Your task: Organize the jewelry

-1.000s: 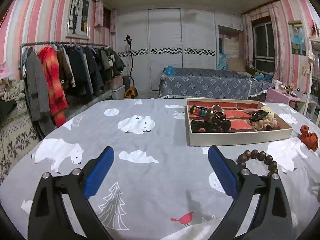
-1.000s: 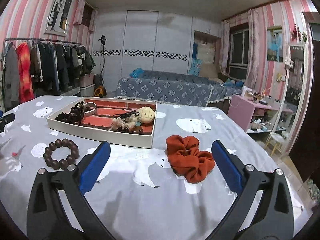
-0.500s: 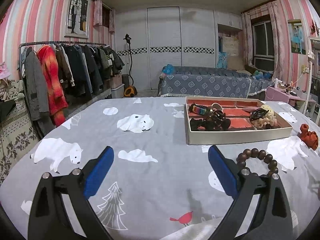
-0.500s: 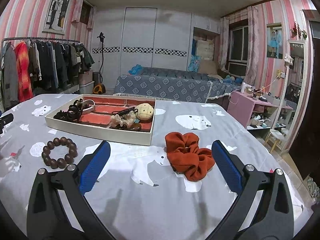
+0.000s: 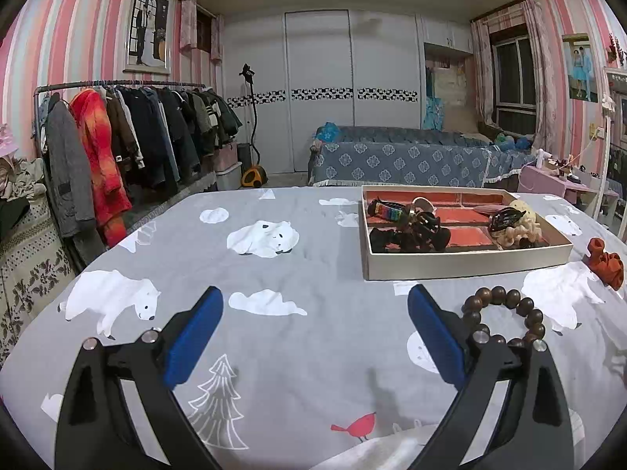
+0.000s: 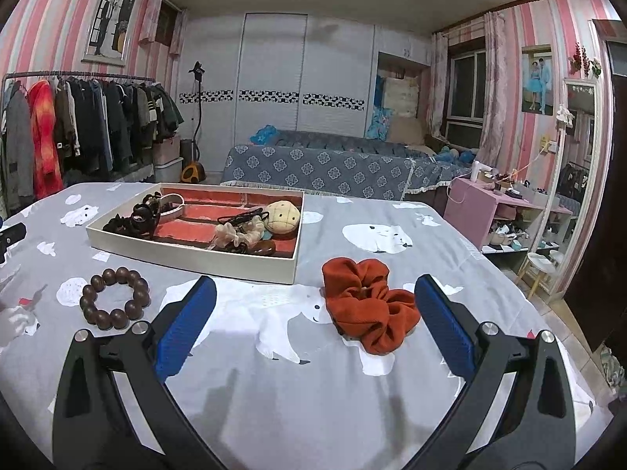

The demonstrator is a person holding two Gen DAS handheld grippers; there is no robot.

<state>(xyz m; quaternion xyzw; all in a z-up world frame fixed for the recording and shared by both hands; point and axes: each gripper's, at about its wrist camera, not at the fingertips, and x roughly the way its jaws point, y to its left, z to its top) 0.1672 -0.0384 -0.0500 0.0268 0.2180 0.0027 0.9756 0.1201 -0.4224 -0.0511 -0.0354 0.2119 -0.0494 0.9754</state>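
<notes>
A shallow white tray (image 5: 462, 264) (image 6: 188, 252) with a red lining rests on the grey bear-print cloth and holds hair clips, scrunchies and a round beige piece. A dark wooden bead bracelet (image 5: 503, 315) (image 6: 115, 297) lies in front of the tray. An orange-red scrunchie (image 6: 368, 305) (image 5: 605, 260) lies to the tray's right. My left gripper (image 5: 315, 331) is open over bare cloth, its right finger just left of the bracelet. My right gripper (image 6: 313, 319) is open, with the scrunchie lying just ahead of its right finger.
A clothes rack (image 5: 117, 156) full of coats stands at the left. Behind the table are a blue-covered bed (image 5: 403, 160) and white wardrobe doors. A pink side table (image 6: 505, 207) with small items and a mirror stand at the right.
Both views have shifted slightly; the scrunchie sits a little closer to the right gripper. Both grippers stay open and nothing has been picked up.
</notes>
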